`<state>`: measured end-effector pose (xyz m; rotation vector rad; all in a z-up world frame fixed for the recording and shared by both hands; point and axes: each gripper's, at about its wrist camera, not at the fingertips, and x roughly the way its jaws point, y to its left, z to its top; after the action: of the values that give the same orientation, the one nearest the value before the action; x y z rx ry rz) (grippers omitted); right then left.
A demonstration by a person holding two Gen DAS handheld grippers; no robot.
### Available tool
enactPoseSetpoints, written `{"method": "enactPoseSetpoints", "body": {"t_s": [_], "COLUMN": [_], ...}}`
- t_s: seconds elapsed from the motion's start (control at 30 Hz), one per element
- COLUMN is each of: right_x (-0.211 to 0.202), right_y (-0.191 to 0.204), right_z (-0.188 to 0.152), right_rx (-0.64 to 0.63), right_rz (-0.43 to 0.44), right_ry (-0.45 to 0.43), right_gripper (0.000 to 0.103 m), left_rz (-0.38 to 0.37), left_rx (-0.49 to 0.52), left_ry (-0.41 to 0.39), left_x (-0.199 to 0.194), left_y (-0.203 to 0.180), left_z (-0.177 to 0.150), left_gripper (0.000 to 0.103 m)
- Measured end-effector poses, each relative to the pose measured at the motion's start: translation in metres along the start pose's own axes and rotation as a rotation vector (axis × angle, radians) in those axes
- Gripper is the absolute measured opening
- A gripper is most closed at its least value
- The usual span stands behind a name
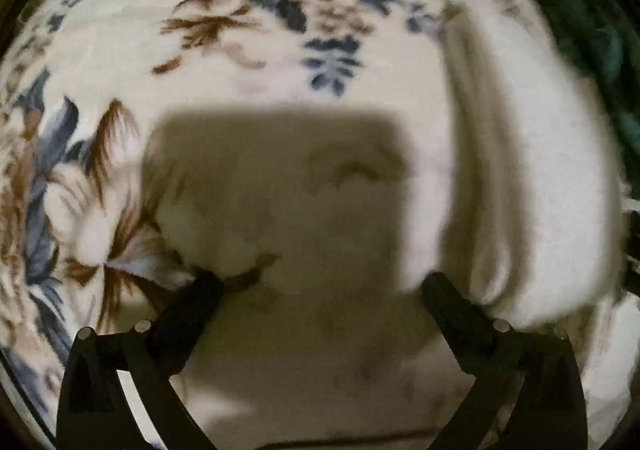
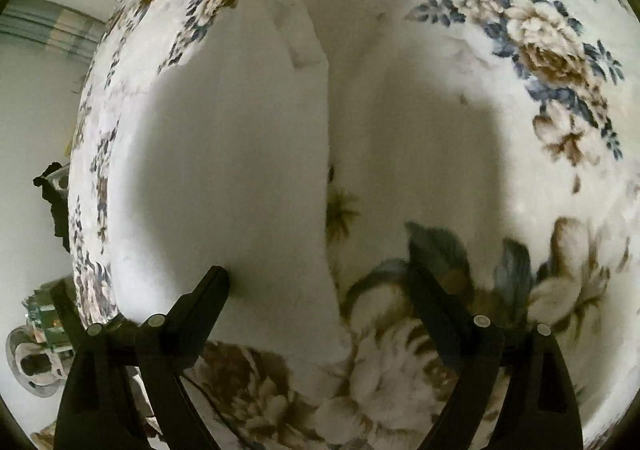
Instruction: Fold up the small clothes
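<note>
A small white garment (image 1: pixel 532 153) lies on a floral blanket (image 1: pixel 248 29), folded over with a thick fold edge (image 1: pixel 472 153) running away from me on the right. My left gripper (image 1: pixel 320 282) is open and empty, low over the blanket, its right finger (image 1: pixel 452 302) beside the garment's near end. In the right wrist view the same white garment (image 2: pixel 240 153) lies left of centre on the blanket (image 2: pixel 540 49). My right gripper (image 2: pixel 320 278) is open and empty, its left finger (image 2: pixel 208 290) at the garment's near edge.
A dark green cloth (image 1: pixel 592 41) lies beyond the blanket at the far right of the left wrist view. In the right wrist view the blanket's edge drops off at left, with a pale floor, a wall (image 2: pixel 36 97) and some small objects (image 2: pixel 40 334) below.
</note>
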<state>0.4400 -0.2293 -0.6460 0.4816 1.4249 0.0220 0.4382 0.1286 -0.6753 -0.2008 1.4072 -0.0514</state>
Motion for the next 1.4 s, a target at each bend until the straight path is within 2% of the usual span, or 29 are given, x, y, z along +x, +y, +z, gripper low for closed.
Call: {"method": "enactPoseSetpoints", "body": {"t_s": [0.03,0.1,0.13,0.27,0.37,0.4,0.47,0.57,0.63,0.77,0.83,0.93,1.1,1.13,1.17,1.2,1.23,1.3,1.33,1.4], "right_x": [-0.001,-0.004,-0.006,-0.012,-0.015,-0.014,-0.006,0.016,0.034,0.066,0.083,0.096,0.106,0.106,0.105,0.104,0.103,0.099,0.095,0.085], "right_y": [0.002,0.001,0.0,-0.007,-0.02,-0.023,-0.027,-0.037,-0.043,-0.048,-0.045,-0.039,-0.032,-0.031,-0.029,-0.026,-0.023,-0.022,-0.022,-0.017], "right_z": [0.0,-0.001,-0.001,0.005,0.014,0.019,0.031,0.057,0.072,0.092,0.095,0.095,0.096,0.096,0.096,0.095,0.093,0.09,0.089,0.085], "right_rx": [0.003,0.012,0.014,0.029,0.054,0.054,0.049,0.049,0.062,0.076,0.073,0.068,0.097,0.102,0.102,0.09,0.077,0.08,0.089,0.092], "right_rz": [0.006,0.022,0.027,0.06,0.132,0.165,0.231,0.329,0.375,0.51,0.562,0.599,0.628,0.62,0.621,0.618,0.591,0.57,0.567,0.55], "right_ry": [-0.002,-0.006,-0.006,0.0,0.021,0.034,0.061,0.096,0.118,0.193,0.235,0.252,0.252,0.247,0.241,0.231,0.221,0.195,0.179,0.147], "right_gripper": [0.093,0.093,0.093,0.093,0.093,0.093,0.093,0.093,0.093,0.093,0.093,0.093,0.094,0.093,0.091,0.078,0.071,0.055,0.052,0.047], "left_rz": [0.054,0.109,0.114,0.071,0.037,0.011,-0.11,-0.241,-0.278,-0.356,-0.373,-0.402,-0.497,-0.518,-0.527,-0.527,-0.523,-0.53,-0.531,-0.534], "left_rx": [0.008,0.002,-0.006,-0.039,-0.098,-0.119,-0.159,-0.168,-0.151,-0.08,-0.032,0.031,0.039,0.046,0.063,0.074,0.084,0.09,0.088,0.098], "left_ry": [0.006,-0.012,-0.025,0.003,-0.071,-0.105,-0.165,-0.186,-0.168,-0.096,-0.076,-0.042,-0.029,-0.03,-0.036,-0.038,-0.04,-0.057,-0.067,-0.078], "left_x": [0.004,0.007,0.006,-0.013,-0.059,-0.074,-0.098,-0.09,-0.067,-0.025,-0.016,-0.006,0.002,0.001,-0.001,-0.003,-0.006,-0.014,-0.02,-0.032], "left_y": [-0.006,-0.012,-0.012,-0.002,0.013,0.015,0.017,0.006,-0.02,-0.055,-0.068,-0.082,-0.087,-0.089,-0.093,-0.094,-0.094,-0.092,-0.089,-0.088], "left_z": [0.002,0.001,0.0,0.0,-0.008,-0.008,0.004,0.038,0.071,0.106,0.111,0.112,0.114,0.114,0.114,0.114,0.113,0.117,0.118,0.122], "left_gripper": [0.103,0.103,0.103,0.102,0.102,0.102,0.102,0.102,0.102,0.102,0.102,0.102,0.102,0.1,0.092,0.071,0.053,0.034,0.029,0.027]}}
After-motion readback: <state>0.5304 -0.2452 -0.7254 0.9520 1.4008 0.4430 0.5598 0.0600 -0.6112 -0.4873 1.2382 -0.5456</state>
